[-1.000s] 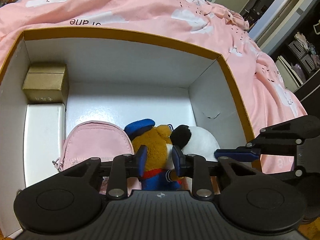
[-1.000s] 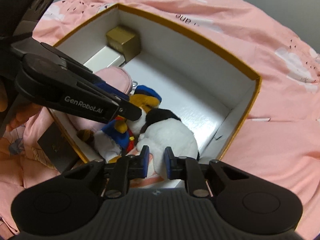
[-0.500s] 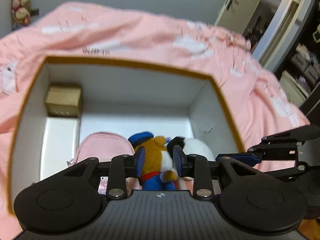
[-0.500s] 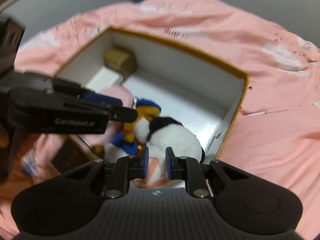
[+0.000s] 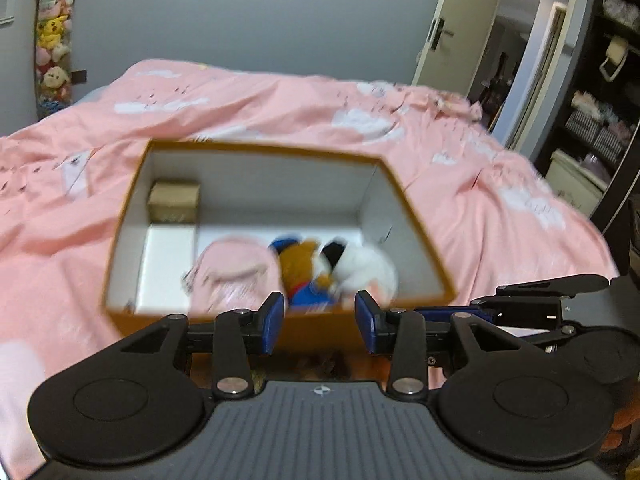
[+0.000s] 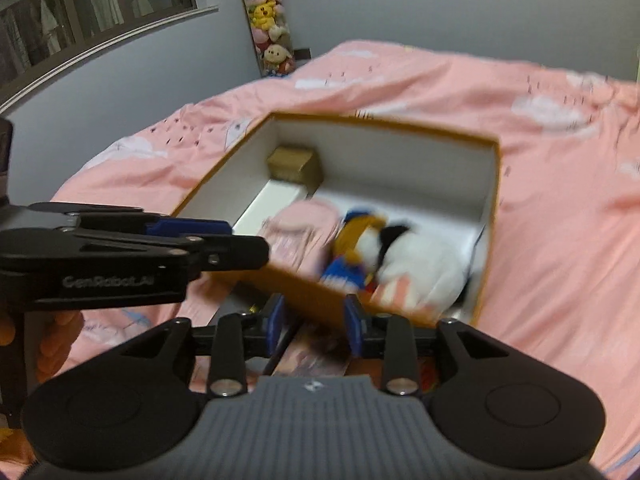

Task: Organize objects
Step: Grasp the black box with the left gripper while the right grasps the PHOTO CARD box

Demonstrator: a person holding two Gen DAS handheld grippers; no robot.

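A white box with an orange rim [image 5: 260,148] [image 6: 384,122] lies on the pink bed. Inside are a small gold box [image 5: 174,200] [image 6: 294,162], a flat white box [image 5: 166,264], a pink pouch [image 5: 234,272] [image 6: 298,236], a brown plush with a blue cap [image 5: 298,266] [image 6: 352,236] and a white and black plush [image 5: 368,268] [image 6: 420,264]. My left gripper [image 5: 320,322] hangs in front of the box's near wall, jaws opening, nothing between them. My right gripper [image 6: 314,322] is also outside the near wall, jaws opening and empty.
The pink bedspread [image 5: 280,96] spreads all around the box. A hanging column of plush toys [image 5: 52,40] is on the far wall. A door [image 5: 452,32] and dark shelves [image 5: 600,120] stand to the right. A hand [image 6: 52,340] holds the left gripper's handle.
Both grippers have drawn back and up out of the box, and their jaws have widened. The plush toys stay in the box, which now looks smaller and farther off.
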